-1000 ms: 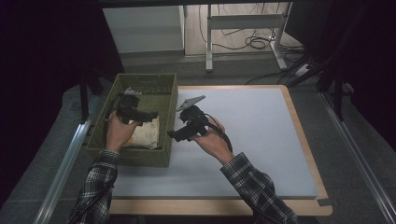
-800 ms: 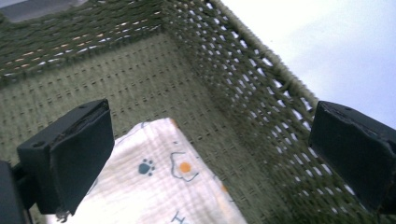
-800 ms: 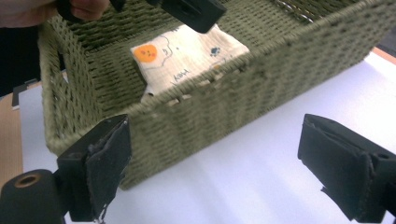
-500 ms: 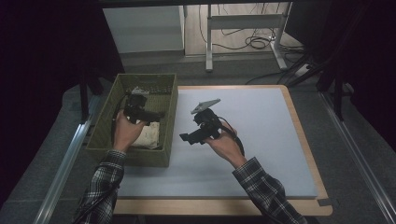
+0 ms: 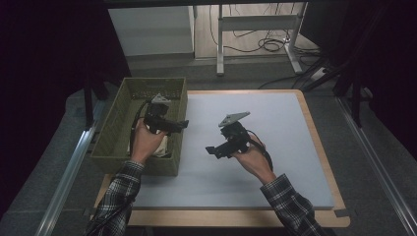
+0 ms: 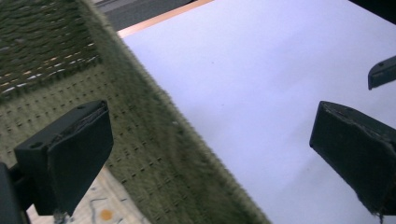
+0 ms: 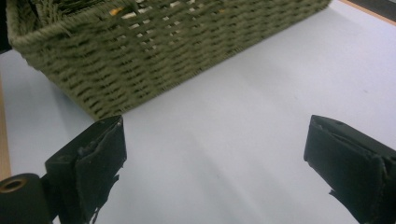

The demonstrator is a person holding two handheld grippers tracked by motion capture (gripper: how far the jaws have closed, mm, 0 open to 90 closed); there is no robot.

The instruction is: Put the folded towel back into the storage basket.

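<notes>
An olive woven basket point(image 5: 112, 132) stands at the left edge of the white mat point(image 5: 280, 132). A pale cloth-like item point(image 5: 161, 147) with an orange dot point(image 6: 106, 214) lies in its near end. My left gripper point(image 5: 181, 124) hovers over the basket's right wall point(image 6: 187, 140), open, one jaw above the basket's inside and the other above the mat. Nothing is between its jaws point(image 6: 210, 158). My right gripper point(image 5: 213, 150) is held above the mat, right of the basket, pointing at the basket's side wall point(image 7: 154, 56). It is open point(image 7: 219, 163) and holds nothing.
The mat lies on a wooden tabletop point(image 5: 317, 128) with a bare rim all round. Metal rails point(image 5: 69, 172) run along both sides of the table. A desk frame and cables point(image 5: 265, 44) stand on the floor beyond. The right gripper's tip point(image 6: 380, 72) shows in the left gripper view.
The left gripper has come up from inside the basket to over its right wall. The right gripper has moved right and nearer, away from the basket. Both stay open.
</notes>
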